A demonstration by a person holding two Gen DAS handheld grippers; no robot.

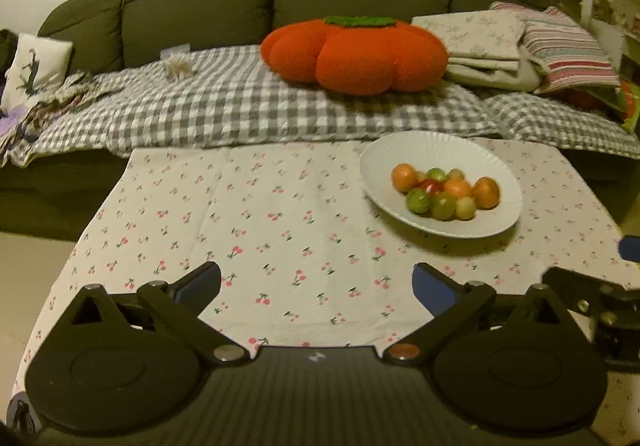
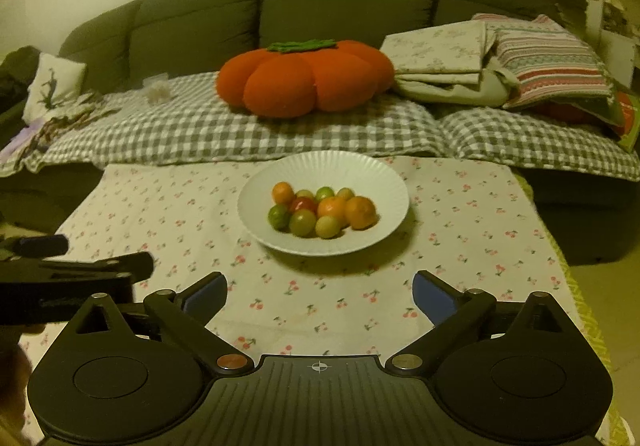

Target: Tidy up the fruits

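A white ribbed bowl (image 2: 256, 202) stands on the cherry-print cloth (image 2: 460, 230) and holds several small fruits (image 2: 322, 212): orange, green and one red. In the left wrist view the same bowl (image 1: 376, 162) sits ahead to the right, its fruits (image 1: 444, 192) piled in the middle. My left gripper (image 1: 316, 282) is open over bare cloth, well short of the bowl. My right gripper (image 2: 318, 290) is open too, with the bowl straight ahead of it and nothing between its fingers. Each gripper shows at the edge of the other's view.
Behind the table is a dark green sofa (image 2: 344, 2) with a checked blanket (image 2: 224, 134), an orange pumpkin cushion (image 2: 304, 78), folded linen (image 2: 436, 58) and a striped pillow (image 2: 556, 66). The cloth (image 1: 224, 206) reaches the table's edges left and right.
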